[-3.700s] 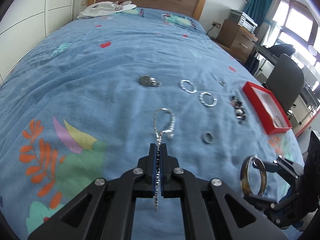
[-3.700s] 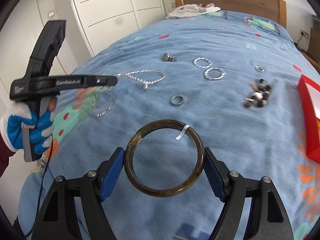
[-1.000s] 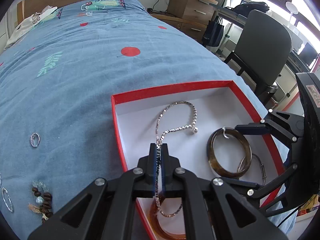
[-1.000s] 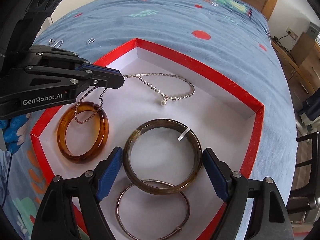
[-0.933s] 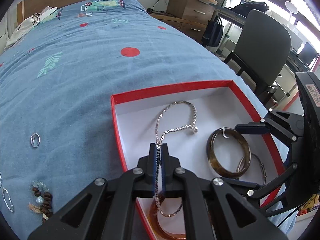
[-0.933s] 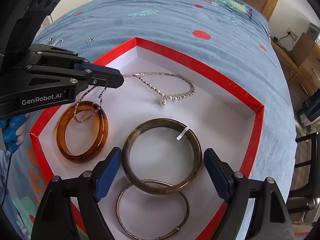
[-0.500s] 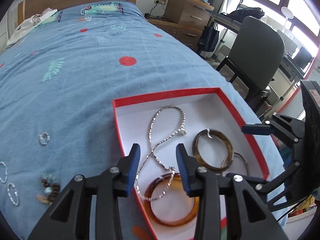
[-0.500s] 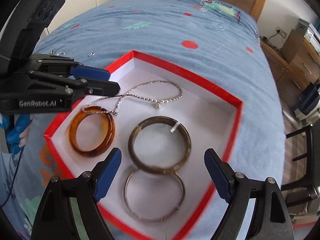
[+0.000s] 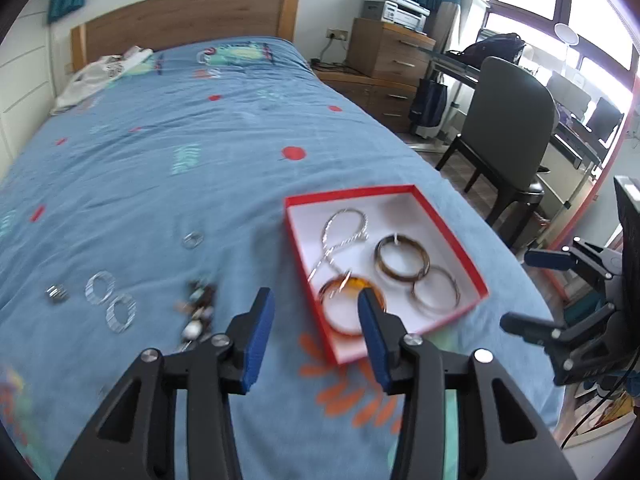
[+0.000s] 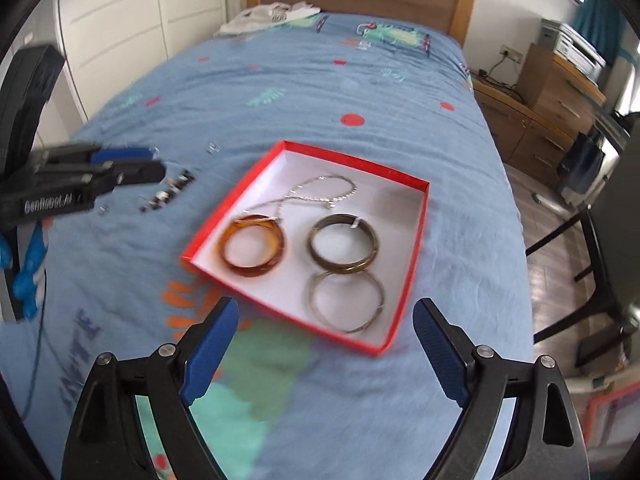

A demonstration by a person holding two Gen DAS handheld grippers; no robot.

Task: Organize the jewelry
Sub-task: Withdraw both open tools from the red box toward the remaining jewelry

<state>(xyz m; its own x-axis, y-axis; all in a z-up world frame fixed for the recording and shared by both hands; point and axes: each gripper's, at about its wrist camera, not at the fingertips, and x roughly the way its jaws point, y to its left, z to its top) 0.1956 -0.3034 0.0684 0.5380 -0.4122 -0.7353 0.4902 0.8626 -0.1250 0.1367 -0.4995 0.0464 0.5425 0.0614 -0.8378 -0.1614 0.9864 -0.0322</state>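
The red box [image 9: 348, 194] [image 10: 356, 160] lies on the blue bedspread. It holds a silver necklace [image 9: 344, 228] [image 10: 320, 196], an amber bangle [image 9: 352, 300] [image 10: 254, 246], a dark bangle [image 9: 402, 258] [image 10: 344, 246] and a thin silver bangle [image 9: 436, 292] [image 10: 348, 300]. My left gripper [image 9: 314, 302] [image 10: 154, 162] hangs above the box's left side, its jaws opening with nothing between them. My right gripper [image 10: 326, 312] [image 9: 524, 292] hovers over the near side of the box, jaws opening wide and empty.
Left of the box lie a bead bracelet [image 9: 196, 308] [image 10: 168, 194], two silver hoops [image 9: 112, 300] and a ring [image 9: 193, 239]. The bed's edge runs just right of the box, with a chair [image 9: 508, 120] and drawers [image 9: 388, 56] beyond. White clothing [image 10: 272, 14] lies by the headboard.
The left jaws opened and let go of the necklace, which now lies in the box. Both grippers rose and drew back from the box; the dark bangle stays inside.
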